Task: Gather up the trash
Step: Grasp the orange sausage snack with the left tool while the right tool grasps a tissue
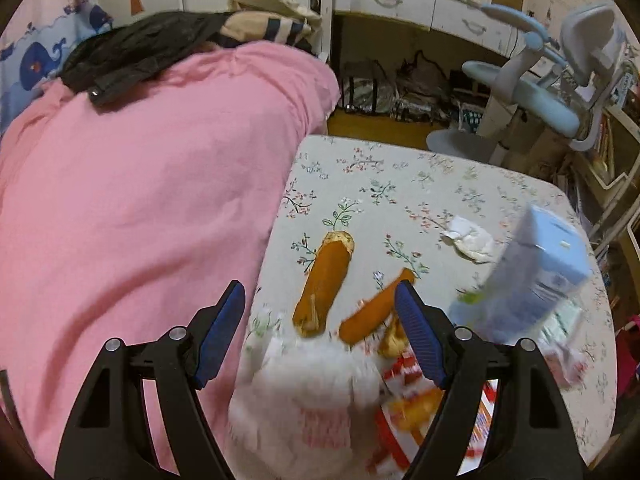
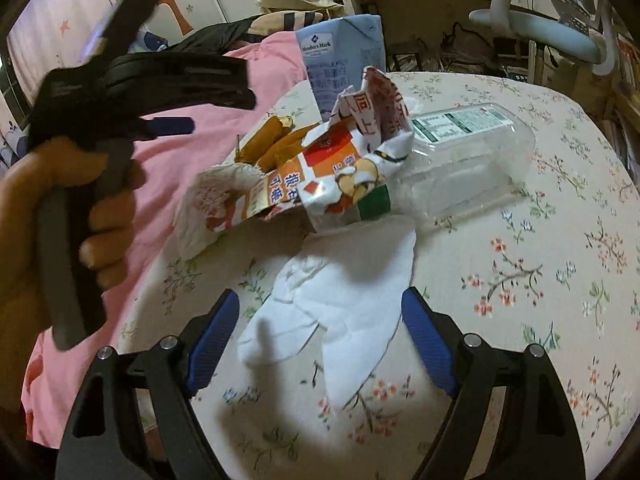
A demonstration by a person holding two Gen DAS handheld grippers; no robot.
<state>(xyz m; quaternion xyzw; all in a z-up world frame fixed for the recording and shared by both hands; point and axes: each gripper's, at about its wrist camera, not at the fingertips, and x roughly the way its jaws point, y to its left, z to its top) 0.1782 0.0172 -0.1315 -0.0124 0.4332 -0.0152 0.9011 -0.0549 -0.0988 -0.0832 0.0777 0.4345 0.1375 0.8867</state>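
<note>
1. left gripper (image 1: 320, 336) jaws apart, nothing clamped; hovering over trash at left edge of floral-cloth desk (image 1: 440, 184), pointing down at an angle.
2. between and just past its fingers: two orange peels (image 1: 326, 280), a blurred white wrapper (image 1: 308, 380), a red-and-white snack bag (image 1: 404, 408).
3. crumpled white tissue (image 1: 468, 240) further out on desk; blue milk carton (image 1: 536, 272) at right, blurred.
4. right gripper (image 2: 320, 340) jaws apart, nothing clamped; flat white napkin (image 2: 340, 304) lying on desk between its fingers, not touched as far as visible.
5. beyond napkin in right view: torn snack bag (image 2: 340, 160), clear plastic tray (image 2: 472, 160) upside down just right of it, milk carton (image 2: 344, 56) upright behind, peels (image 2: 272, 140) at left.
6. person's hand (image 2: 60, 220) gripping left gripper handle at left of right view, blurred.
7. pink blanket (image 1: 140, 200) beside desk on left; blue chair (image 1: 540, 100) behind desk.
</note>
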